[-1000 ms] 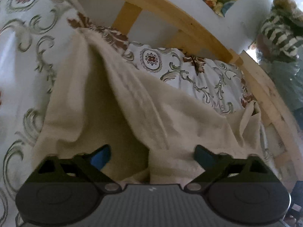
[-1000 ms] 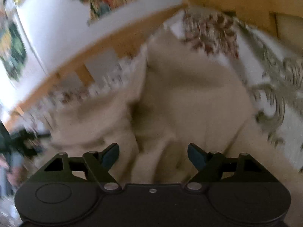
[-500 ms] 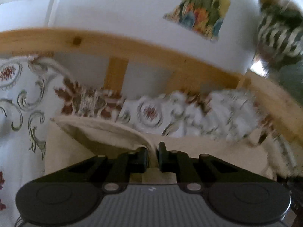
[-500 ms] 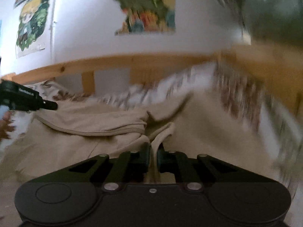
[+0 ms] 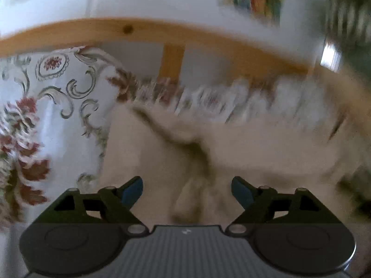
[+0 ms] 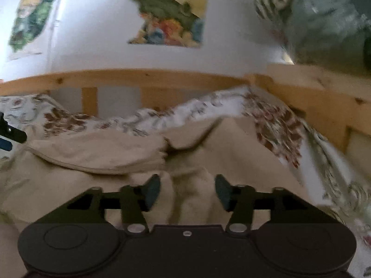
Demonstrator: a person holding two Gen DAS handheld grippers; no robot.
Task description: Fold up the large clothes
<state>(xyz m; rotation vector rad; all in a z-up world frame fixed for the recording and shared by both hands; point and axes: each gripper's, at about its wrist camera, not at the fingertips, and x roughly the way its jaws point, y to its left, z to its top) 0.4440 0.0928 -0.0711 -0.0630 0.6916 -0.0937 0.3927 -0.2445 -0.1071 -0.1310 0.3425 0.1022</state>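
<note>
A large beige garment (image 5: 255, 148) lies crumpled on a floral bedsheet (image 5: 58, 106). In the left wrist view my left gripper (image 5: 187, 191) hovers over a dark crease of the cloth; its jaws are opening and a ridge of cloth lies loose between them, untouched by the pads. In the right wrist view the beige garment (image 6: 97, 153) shows a folded-over flap. My right gripper (image 6: 187, 191) has its jaws opening, with a fold of cloth rising between them, not pinched. The tip of the left gripper (image 6: 10, 136) shows at that view's left edge.
A wooden bed rail (image 6: 162, 78) with slats runs behind the bed, against a white wall with colourful posters (image 6: 169, 14). Striped and grey fabric (image 6: 324, 18) hangs at the upper right. The floral sheet (image 6: 278, 125) is bunched up behind the garment.
Both grippers were open, shut on folds of the beige cloth half a second ago, and now stand open again with the cloth released. Both views swung up toward the bed rail.
</note>
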